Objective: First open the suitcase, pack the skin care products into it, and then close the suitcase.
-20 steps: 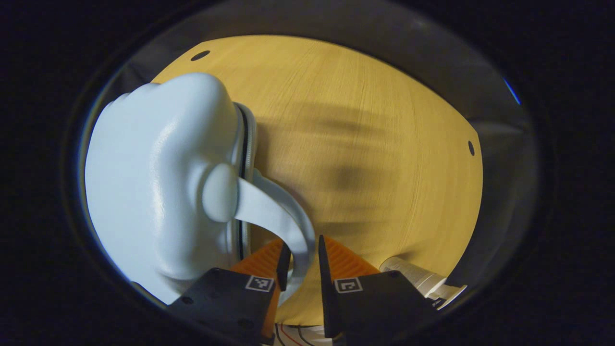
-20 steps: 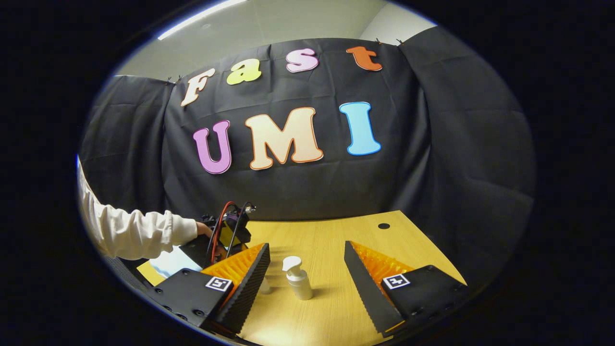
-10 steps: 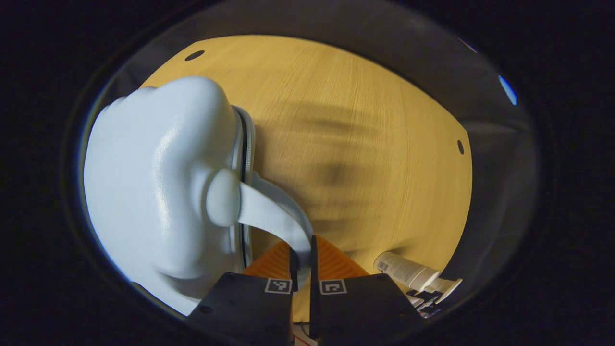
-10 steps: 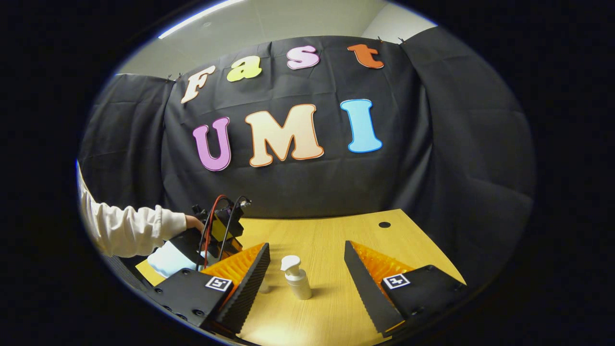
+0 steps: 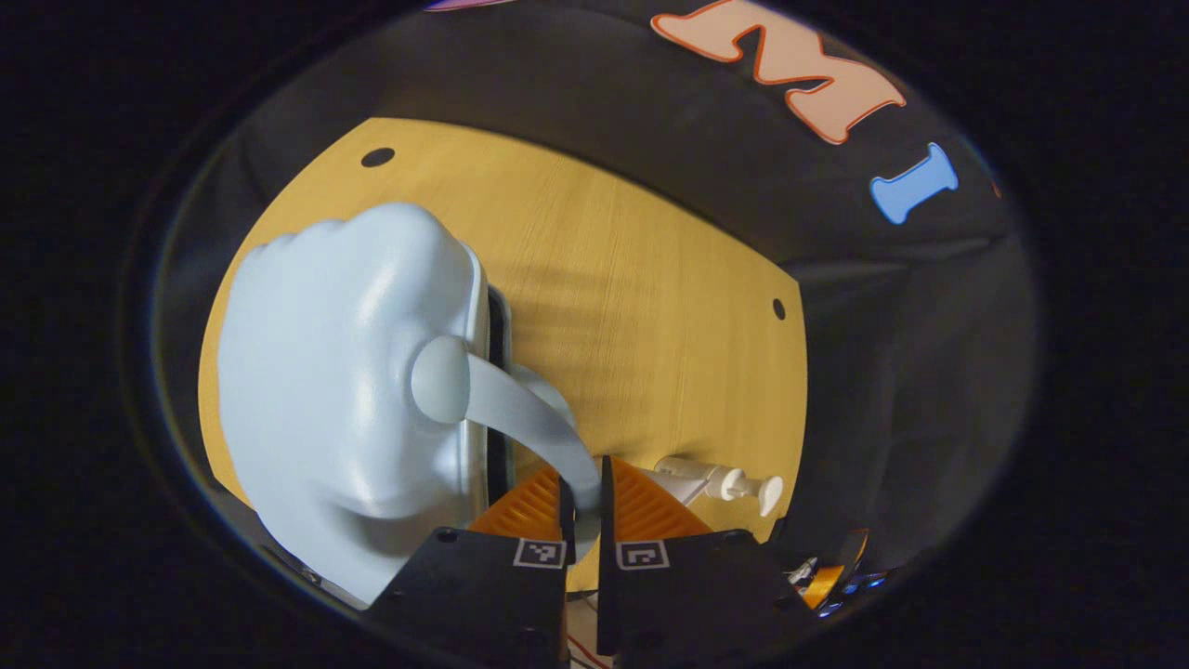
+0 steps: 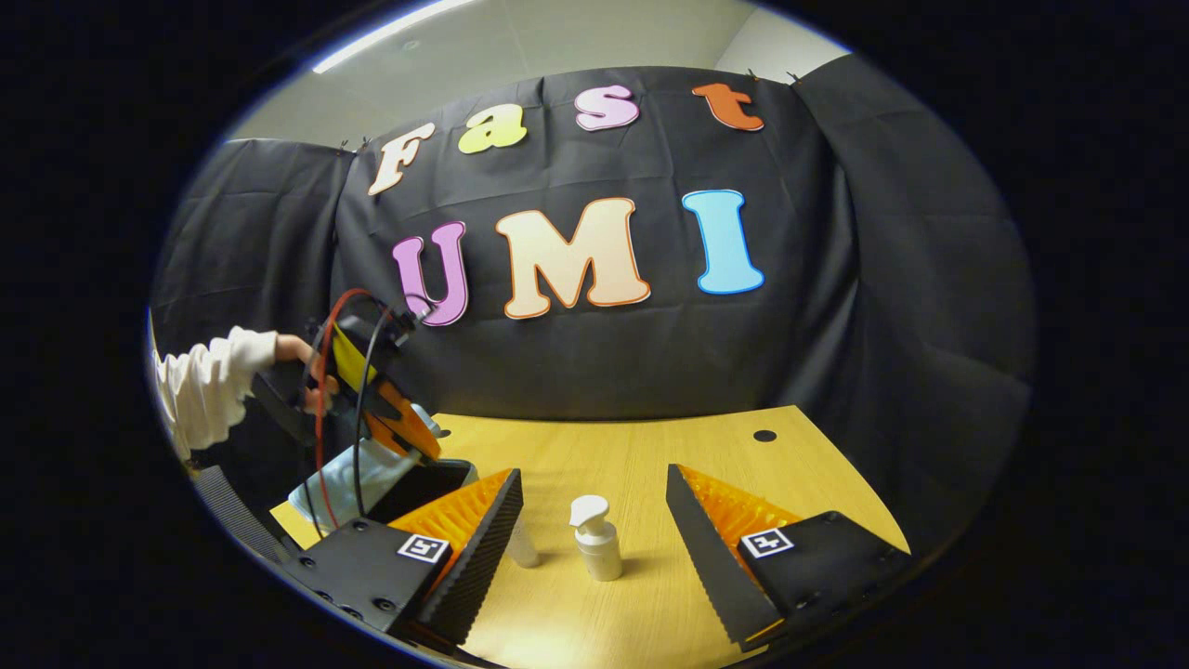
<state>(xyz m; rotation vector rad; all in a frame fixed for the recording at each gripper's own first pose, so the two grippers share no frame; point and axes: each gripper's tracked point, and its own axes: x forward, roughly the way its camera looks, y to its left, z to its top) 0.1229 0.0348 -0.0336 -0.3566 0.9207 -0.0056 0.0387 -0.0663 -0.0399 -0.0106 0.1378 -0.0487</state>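
Left gripper view: left gripper (image 5: 583, 497) clamped on the suitcase handle (image 5: 529, 423), lid of the pale blue suitcase (image 5: 344, 390) lifted a crack off the table (image 5: 632, 279) — opening underway I'd say, packing and closing all left; pump bottle (image 5: 720, 481) lies in view beside the fingers. Right gripper view: right gripper (image 6: 594, 520) spread wide and empty, the pump bottle (image 6: 596, 539) upright between its fingers, a second bottle (image 6: 522, 544) just left — nothing blocks them, suitcase (image 6: 372, 474) sits far left under the person's hand (image 6: 297, 353)

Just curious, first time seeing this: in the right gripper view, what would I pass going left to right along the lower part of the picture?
A sleeve → the left gripper lifting the pale blue suitcase → a white pump bottle on the wooden table.
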